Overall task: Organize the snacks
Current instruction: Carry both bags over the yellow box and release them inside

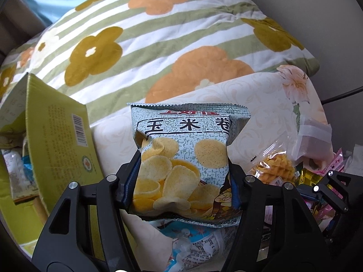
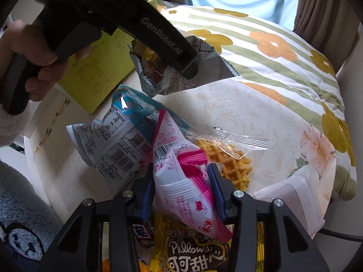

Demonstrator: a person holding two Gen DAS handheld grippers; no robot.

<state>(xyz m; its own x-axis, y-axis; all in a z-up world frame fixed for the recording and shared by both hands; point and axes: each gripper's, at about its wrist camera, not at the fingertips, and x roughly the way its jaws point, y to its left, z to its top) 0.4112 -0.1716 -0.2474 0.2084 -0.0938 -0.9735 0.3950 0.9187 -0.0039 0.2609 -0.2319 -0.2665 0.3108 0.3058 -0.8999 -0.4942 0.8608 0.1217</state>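
Observation:
My left gripper is shut on a pale green corn-chip bag and holds it upright above the table. That bag also shows in the right wrist view, under the left gripper's black body. My right gripper is shut on a pink and white snack packet, lifted over the snack pile. A blue and white packet and a clear bag of waffle crisps lie just beyond it. A yellow Pillows packet lies under my right gripper.
An open green cardboard box stands at the left with packets inside. A flowered striped quilt is heaped behind the cream floral tablecloth. A white translucent packet lies at the right. More small snacks lie at the right.

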